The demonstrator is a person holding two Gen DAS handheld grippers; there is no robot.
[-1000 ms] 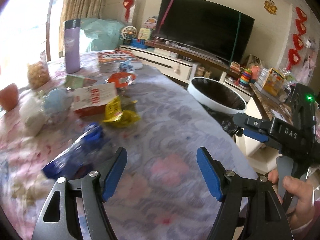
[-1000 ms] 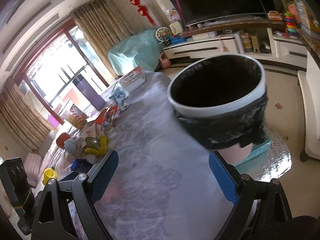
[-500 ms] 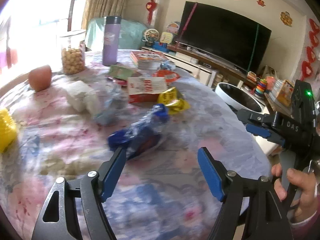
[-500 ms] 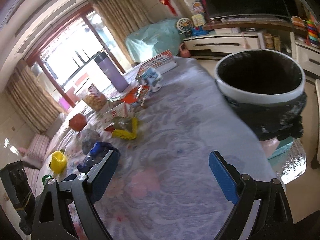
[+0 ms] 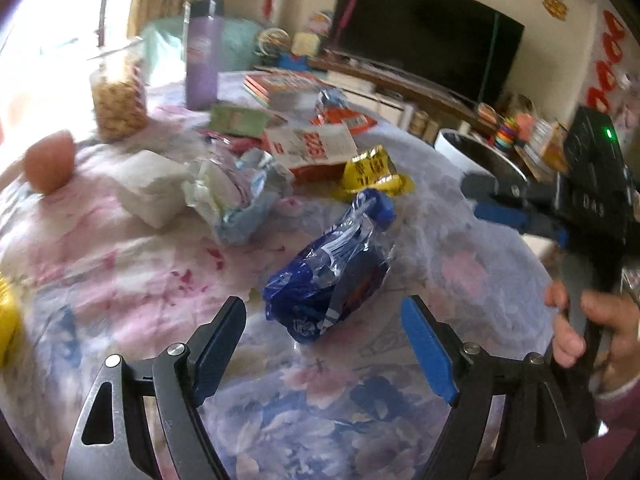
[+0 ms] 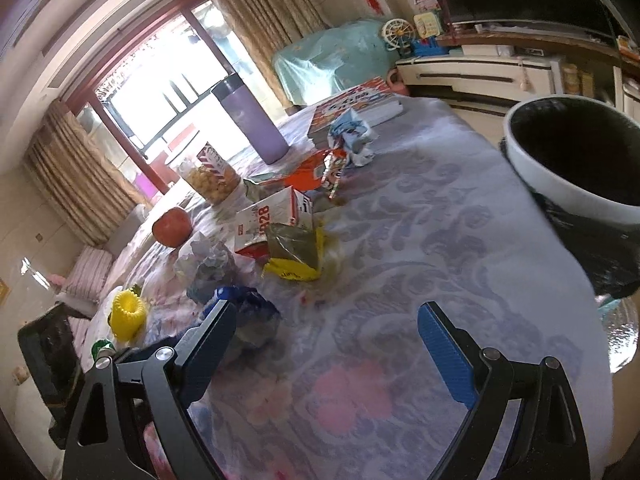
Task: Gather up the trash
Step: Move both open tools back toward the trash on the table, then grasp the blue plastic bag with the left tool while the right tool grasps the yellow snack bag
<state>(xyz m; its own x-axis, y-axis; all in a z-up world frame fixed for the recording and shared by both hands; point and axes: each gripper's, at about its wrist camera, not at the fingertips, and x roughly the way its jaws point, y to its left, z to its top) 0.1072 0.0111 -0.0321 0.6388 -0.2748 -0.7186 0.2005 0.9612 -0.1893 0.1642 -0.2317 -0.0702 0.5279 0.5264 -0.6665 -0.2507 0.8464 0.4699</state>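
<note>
— What does your left-hand camera give you?

— My left gripper (image 5: 323,350) has its blue-padded jaws spread wide, holding nothing. Just beyond the tips, roughly centred between them, lies a crumpled blue plastic snack wrapper (image 5: 334,270) on the round table with its floral pink-and-blue cloth (image 5: 120,264). Farther back sit a crinkled yellow foil packet (image 5: 370,174), a red-and-white cardboard carton (image 5: 316,148) and a wad of pale crumpled plastic (image 5: 236,196). At the right edge my right hand (image 5: 592,332) grips the black handle of the other tool, and behind it shows the white-rimmed trash bin lined with a black bag (image 5: 476,152), off the table's far side.

— And the right-hand camera?

— My right gripper (image 6: 324,344) is also spread apart and empty, over bare cloth. The blue wrapper (image 6: 250,312) shows beside its left finger (image 6: 208,344), partly hidden behind it; whether they touch I cannot tell. The yellow packet (image 6: 296,256) and carton (image 6: 276,216) lie ahead to the left, well apart from the tips. The bin (image 6: 576,164) stands at upper right, beside the table edge.
</note>
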